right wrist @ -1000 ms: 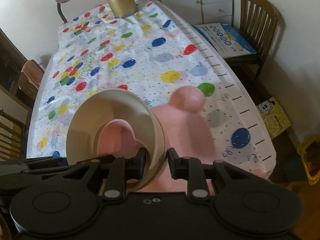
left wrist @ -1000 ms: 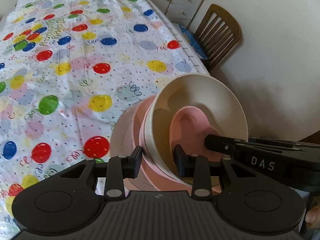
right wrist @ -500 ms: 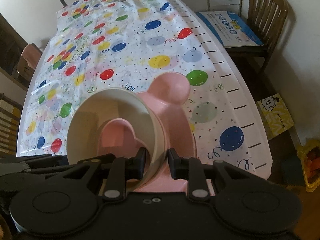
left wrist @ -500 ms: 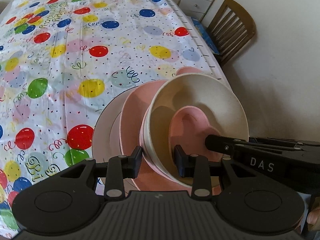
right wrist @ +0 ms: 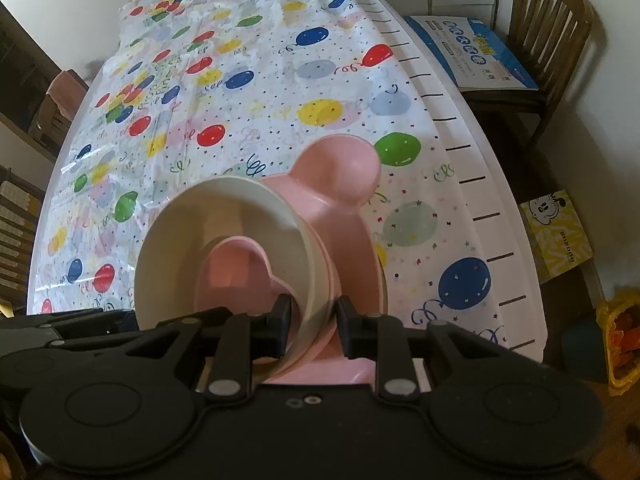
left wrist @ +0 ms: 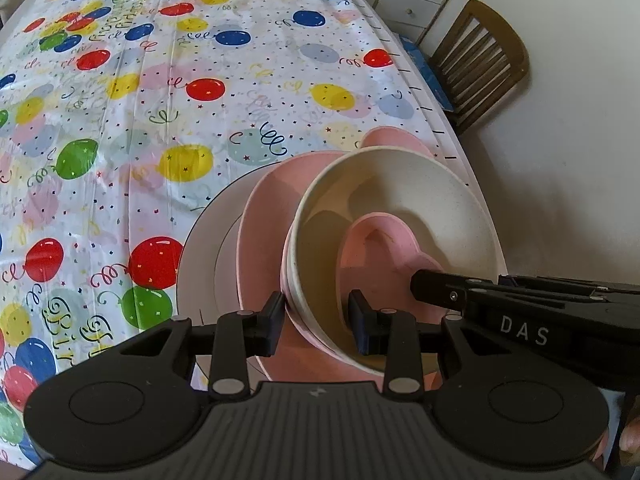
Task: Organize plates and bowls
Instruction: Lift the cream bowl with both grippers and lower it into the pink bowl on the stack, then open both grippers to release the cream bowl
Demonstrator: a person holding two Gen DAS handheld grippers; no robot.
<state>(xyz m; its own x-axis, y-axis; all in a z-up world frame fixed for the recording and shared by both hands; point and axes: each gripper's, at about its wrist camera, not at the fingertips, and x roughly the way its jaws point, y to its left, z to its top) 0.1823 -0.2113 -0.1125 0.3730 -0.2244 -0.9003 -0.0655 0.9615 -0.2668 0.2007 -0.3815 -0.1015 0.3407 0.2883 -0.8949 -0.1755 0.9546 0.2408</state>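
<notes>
**Left wrist view: two grippers share one stack of dishes**

Left wrist camera shows the left gripper (left wrist: 316,322) partly closed, one finger outside and one inside the rim of the cream speckled round bowl (left wrist: 400,208); its jaws pinch that rim together with a pink bowl rim just beneath. A small pink bear-shaped bowl (left wrist: 380,256) nests inside. The right gripper (right wrist: 310,326) clamps the opposite rim likewise. Under the bowls lies the pink bear-eared plate (right wrist: 340,184), over a white round plate (left wrist: 204,256) that only the left view shows. All sit on the balloon-print tablecloth (left wrist: 160,120). Farther off the right view alone shows a yellow cartoon box (right wrist: 556,232); a wooden chair (left wrist: 480,64) stands beyond.
</notes>
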